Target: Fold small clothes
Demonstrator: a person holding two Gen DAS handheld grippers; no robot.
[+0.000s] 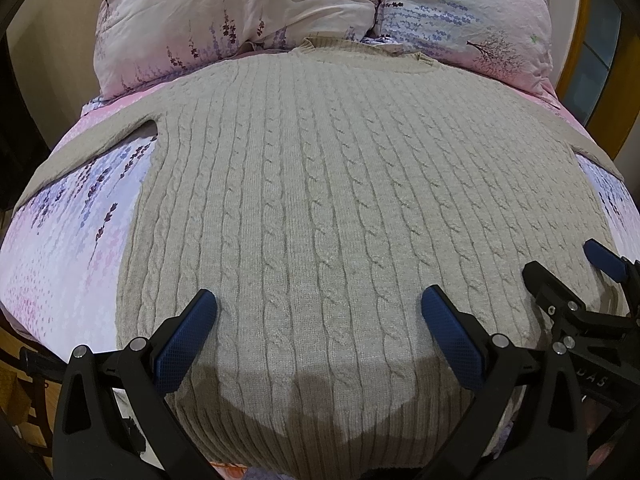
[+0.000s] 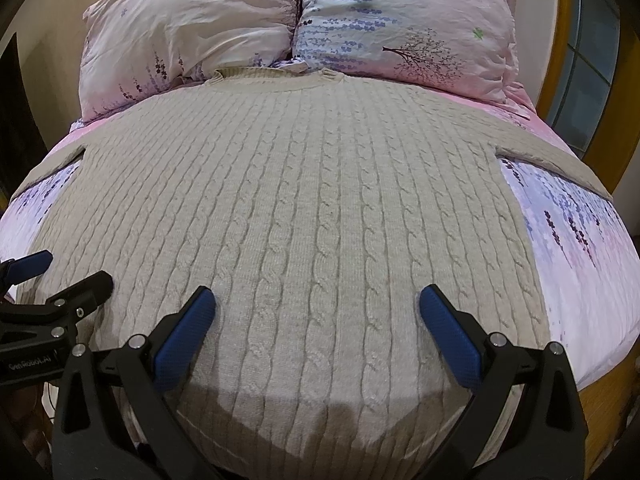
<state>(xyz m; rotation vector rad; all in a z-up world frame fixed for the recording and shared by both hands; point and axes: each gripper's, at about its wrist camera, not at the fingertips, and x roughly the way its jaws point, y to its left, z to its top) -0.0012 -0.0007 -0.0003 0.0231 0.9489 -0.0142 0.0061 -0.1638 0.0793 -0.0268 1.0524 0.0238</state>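
A bed with a pink and lavender flower-print sheet carries everything; two pillows in matching print lie side by side at its head edge. A beige cable-knit sweater is spread flat over the middle of the bed, collar just touching the pillows, hem at the foot edge, each sleeve running out and down toward a side edge. Its knit shows straight rows of twisted cables from collar to hem, with a ribbed neckband and few wrinkles. A dark shadow falls across the hem.

The left tongs hang over the lower part of the sweater, toward its left half, blue-padded fingers spread wide and holding nothing; whether the tips touch the knit cannot be told. The right tongs hang likewise over the lower part, toward the right half, also spread wide and empty. Each pair shows at the edge of the other's view, just beside it, above the hem.
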